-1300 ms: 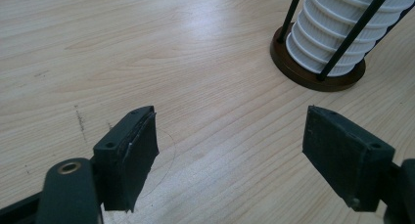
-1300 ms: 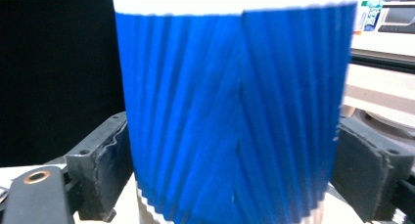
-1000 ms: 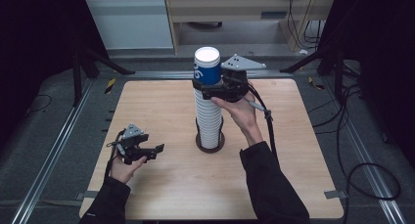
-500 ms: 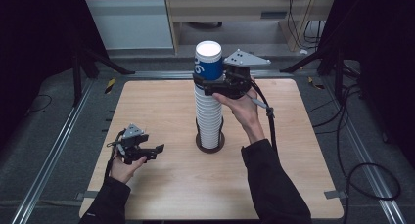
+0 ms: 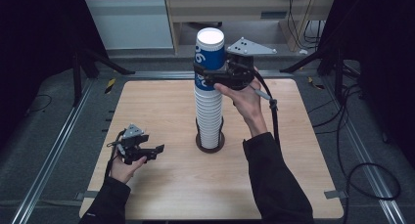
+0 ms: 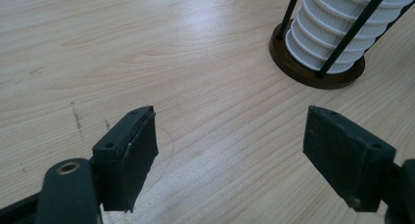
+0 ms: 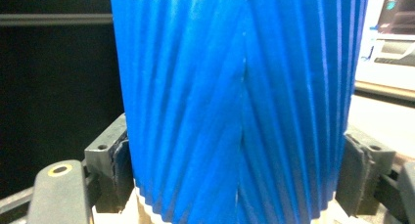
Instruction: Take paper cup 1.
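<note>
Right hand-held gripper (image 5: 211,73) raised, jaws just closing (gripping); left hand-held gripper (image 5: 155,151) low, jaws apart.

Blue cup, white stack, pale wood

My cup (image 5: 210,53) is blue with slanted ribs and white print; the stack (image 5: 209,116) below is white, its base (image 6: 318,77) dark brown, my pads (image 6: 128,155) black, the table (image 5: 161,106) light wood grain.

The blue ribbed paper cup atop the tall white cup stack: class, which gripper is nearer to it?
Right. The right gripper clamps the blue ribbed paper cup; the left gripper sits low, left of the stack.
</note>
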Motion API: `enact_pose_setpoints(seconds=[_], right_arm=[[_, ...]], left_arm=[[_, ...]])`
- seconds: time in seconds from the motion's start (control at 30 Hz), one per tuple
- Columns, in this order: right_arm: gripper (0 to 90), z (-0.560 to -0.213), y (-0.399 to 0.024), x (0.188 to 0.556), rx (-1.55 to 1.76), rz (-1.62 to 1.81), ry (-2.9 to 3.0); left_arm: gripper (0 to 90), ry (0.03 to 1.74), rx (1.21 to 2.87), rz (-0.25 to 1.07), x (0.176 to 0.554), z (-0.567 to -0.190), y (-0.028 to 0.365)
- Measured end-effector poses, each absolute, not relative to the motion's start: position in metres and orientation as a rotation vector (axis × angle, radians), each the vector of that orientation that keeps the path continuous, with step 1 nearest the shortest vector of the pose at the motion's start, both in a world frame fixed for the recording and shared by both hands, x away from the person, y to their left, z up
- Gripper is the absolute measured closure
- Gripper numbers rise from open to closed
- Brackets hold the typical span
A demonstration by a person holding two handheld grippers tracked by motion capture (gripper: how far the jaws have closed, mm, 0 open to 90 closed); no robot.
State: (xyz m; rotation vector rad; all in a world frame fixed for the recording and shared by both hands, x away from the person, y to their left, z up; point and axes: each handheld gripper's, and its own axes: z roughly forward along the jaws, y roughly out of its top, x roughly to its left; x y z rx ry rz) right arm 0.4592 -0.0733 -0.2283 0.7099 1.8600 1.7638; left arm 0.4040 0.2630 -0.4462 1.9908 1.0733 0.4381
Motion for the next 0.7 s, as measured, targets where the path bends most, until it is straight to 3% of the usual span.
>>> enact_pose_setpoints(seconds=[0.4, 0.7], right_arm=[[19.3, -0.209, -0.083, 0.45, 0.671, 1.792, 1.822], [19.3, -0.204, -0.122, 0.434, 0.676, 1.755, 1.778]], left_arm=[[20.0, 1.068, 1.984, 0.441, 0.403, -0.444, 0.264], [20.3, 1.069, 1.975, 0.439, 0.402, -0.443, 0.265]])
